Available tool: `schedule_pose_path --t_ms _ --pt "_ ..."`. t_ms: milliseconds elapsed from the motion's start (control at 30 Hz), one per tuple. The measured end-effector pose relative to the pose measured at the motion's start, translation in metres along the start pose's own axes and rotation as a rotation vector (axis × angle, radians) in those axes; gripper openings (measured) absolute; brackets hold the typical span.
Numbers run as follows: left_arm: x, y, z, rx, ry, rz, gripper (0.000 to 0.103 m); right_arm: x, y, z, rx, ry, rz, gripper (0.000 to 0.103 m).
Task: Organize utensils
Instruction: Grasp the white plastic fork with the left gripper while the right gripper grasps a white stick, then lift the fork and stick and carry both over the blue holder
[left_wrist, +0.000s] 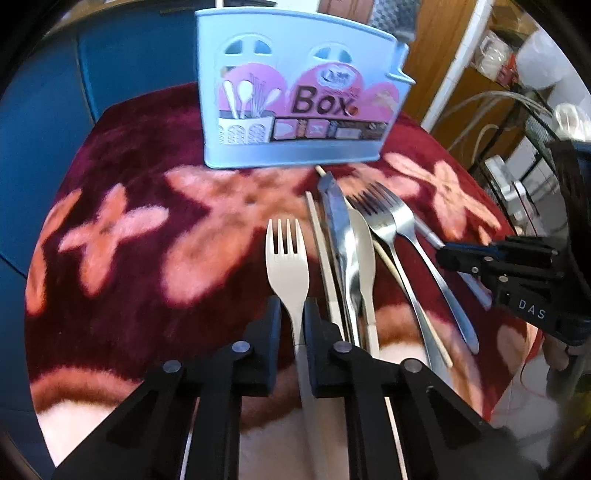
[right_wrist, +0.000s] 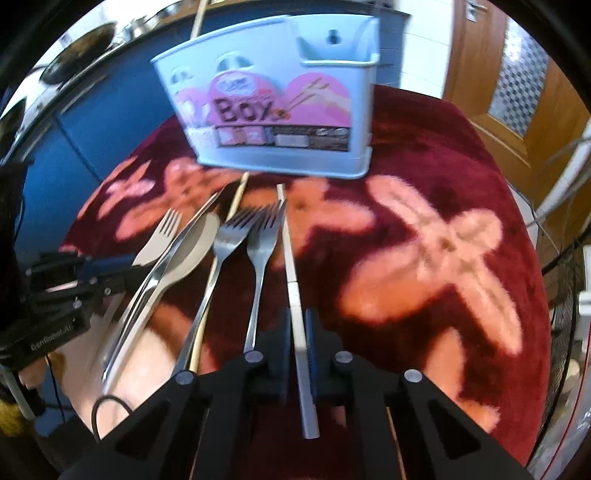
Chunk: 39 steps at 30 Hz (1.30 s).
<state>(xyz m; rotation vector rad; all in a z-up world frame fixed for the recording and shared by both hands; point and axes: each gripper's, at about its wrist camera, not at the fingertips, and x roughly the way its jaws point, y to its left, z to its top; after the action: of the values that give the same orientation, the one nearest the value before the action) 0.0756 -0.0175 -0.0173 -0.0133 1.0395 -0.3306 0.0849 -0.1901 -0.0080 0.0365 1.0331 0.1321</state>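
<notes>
The left tool is closed on the neck of a white fork, whose long axis runs straight ahead from the tool, tines pointing at the box. The right tool grips a pale chopstick near its middle; the stick also runs straight ahead, its far tip aimed at the box and its near end reaching back under the tool. Between the two tools, on the red flowered cloth over the counter, the loose utensils lie side by side, all roughly parallel with their working ends toward the box: two steel forks, one steel knife, one white knife (half hidden under the steel one) and one thin wooden chopstick slipped beneath the forks. In the left view another flat pale stick lies just right of the white fork, touching the knives. That makes three forks and two knives; the sticks overlap too much for a sure count. Beyond them all stands the pale blue box, upright, one only, its pink label facing the tools, with a narrow side pocket at its right end. A wooden stick juts up from behind the box's left end.
</notes>
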Motion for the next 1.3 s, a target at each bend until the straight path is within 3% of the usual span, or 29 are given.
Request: schedule_pose_path --t_ms 133,233,433,900,1133,1300 --pt "-0.003 0.01 0.002 -0.035 -0.009 0.044 0.012 -0.005 -0.013 -0.004 0.052 0.004 -0.022 0.007" --pt "-0.002 0.016 0.003 -0.047 0.025 0.032 0.012 -0.009 -0.018 -0.011 0.049 0.029 -0.023 0.008" --pt "0.003 0.008 0.009 0.01 0.099 0.052 0.012 -0.006 -0.014 0.001 0.004 0.081 -0.023 0.009" --pt "0.02 0.017 0.031 0.014 0.233 -0.012 0.015 0.027 -0.011 0.043 -0.046 0.212 0.007 0.017" --pt "0.016 0.021 0.03 -0.029 0.202 -0.031 0.012 0.023 -0.015 0.039 -0.054 0.185 0.027 0.01" --pt "-0.001 0.033 0.023 -0.098 0.105 -0.078 0.01 0.008 -0.021 0.031 -0.022 0.106 0.07 0.008"
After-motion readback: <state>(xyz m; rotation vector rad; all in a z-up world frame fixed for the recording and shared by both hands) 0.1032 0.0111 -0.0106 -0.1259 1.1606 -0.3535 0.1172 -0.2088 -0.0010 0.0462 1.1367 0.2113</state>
